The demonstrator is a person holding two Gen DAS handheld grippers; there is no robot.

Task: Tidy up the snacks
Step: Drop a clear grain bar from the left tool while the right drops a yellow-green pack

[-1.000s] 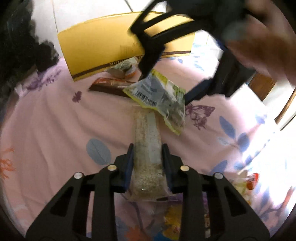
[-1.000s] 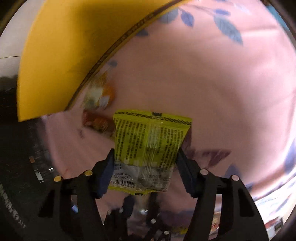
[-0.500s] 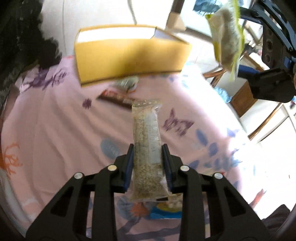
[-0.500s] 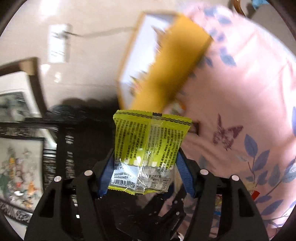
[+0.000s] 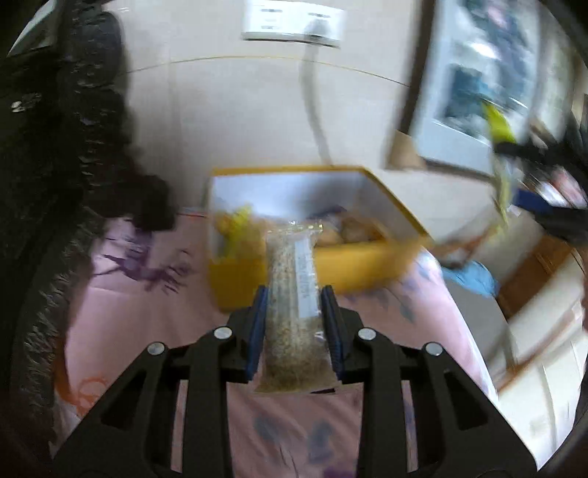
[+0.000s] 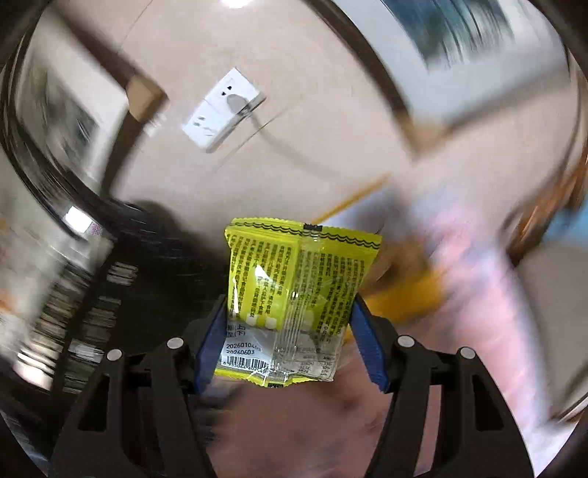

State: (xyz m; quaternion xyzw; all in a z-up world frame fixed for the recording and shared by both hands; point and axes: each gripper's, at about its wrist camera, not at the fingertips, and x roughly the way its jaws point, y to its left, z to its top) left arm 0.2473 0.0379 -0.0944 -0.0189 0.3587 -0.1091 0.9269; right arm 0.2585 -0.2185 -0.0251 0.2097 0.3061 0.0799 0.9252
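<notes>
My left gripper (image 5: 294, 312) is shut on a long clear packet of beige grain bar (image 5: 292, 294) and holds it in the air, pointing at a yellow open box (image 5: 367, 261) with white inner walls and several snacks inside. My right gripper (image 6: 290, 323) is shut on a yellow-green snack packet (image 6: 297, 286) with black print, held high. That packet also shows blurred at the upper right of the left wrist view (image 5: 501, 161). The yellow box shows blurred in the right wrist view (image 6: 408, 294).
The box stands on a pink floral cloth (image 5: 147, 312) against a beige wall with a white socket (image 5: 294, 22) and cord. A dark textured mass (image 5: 55, 184) lies along the left. A framed picture (image 5: 477, 84) hangs at the right. Both views are motion-blurred.
Both grippers have lifted with their packets. The left view now looks into the open box from above its front wall. The right view has swung up toward the wall.
</notes>
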